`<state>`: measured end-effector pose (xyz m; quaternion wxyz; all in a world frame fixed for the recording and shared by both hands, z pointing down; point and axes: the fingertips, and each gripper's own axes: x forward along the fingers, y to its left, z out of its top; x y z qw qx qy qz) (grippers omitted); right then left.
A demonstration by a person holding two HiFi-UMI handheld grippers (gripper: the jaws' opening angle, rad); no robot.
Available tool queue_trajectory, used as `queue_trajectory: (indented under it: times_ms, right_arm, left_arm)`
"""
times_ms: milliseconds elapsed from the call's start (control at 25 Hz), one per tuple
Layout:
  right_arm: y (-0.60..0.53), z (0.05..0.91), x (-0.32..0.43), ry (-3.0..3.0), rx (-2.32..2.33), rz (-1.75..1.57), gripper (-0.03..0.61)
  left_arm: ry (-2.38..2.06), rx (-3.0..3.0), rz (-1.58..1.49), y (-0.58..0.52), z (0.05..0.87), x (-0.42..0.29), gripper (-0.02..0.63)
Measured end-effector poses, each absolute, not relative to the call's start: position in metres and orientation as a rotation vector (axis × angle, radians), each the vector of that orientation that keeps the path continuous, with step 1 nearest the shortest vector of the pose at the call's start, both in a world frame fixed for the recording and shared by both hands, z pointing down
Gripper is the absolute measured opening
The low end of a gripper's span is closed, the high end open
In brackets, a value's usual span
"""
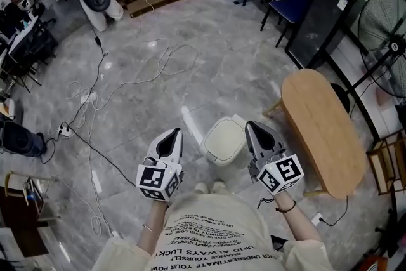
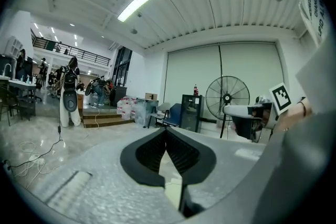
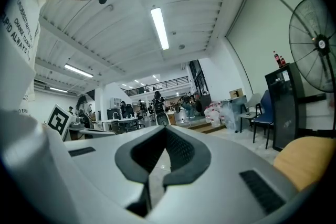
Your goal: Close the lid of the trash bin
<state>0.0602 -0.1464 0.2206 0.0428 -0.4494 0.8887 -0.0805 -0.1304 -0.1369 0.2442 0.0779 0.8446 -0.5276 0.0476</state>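
A small cream trash bin [image 1: 223, 139] stands on the grey floor in the head view, just ahead of the person's feet, and its lid lies flat on top. My left gripper [image 1: 177, 132] hangs to the left of the bin, shut and holding nothing. My right gripper [image 1: 248, 125] hangs to the bin's right, also shut and empty. Both are held up above the bin and point out across the room. In the left gripper view the jaws [image 2: 167, 131] meet at their tips. The right gripper view shows its jaws [image 3: 165, 129] pressed together. Neither gripper view shows the bin.
An oval wooden table [image 1: 320, 130] stands close on the right, with a standing fan [image 1: 387, 41] and a black cabinet [image 1: 320, 19] behind it. Cables [image 1: 95, 98] and a power strip [image 1: 63, 131] trail over the floor on the left. A blue chair [image 1: 292, 0] stands farther back.
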Motion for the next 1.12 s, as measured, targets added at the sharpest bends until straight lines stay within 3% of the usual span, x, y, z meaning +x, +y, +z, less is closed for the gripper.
queue_trajectory:
  times_ms: [1120]
  right_arm:
    - [-0.155,0.232,0.077,2.756,-1.479,-0.198,0.005]
  left_arm:
    - [-1.643,2.512,0.168,-0.142,0.248,-0.129,0.023]
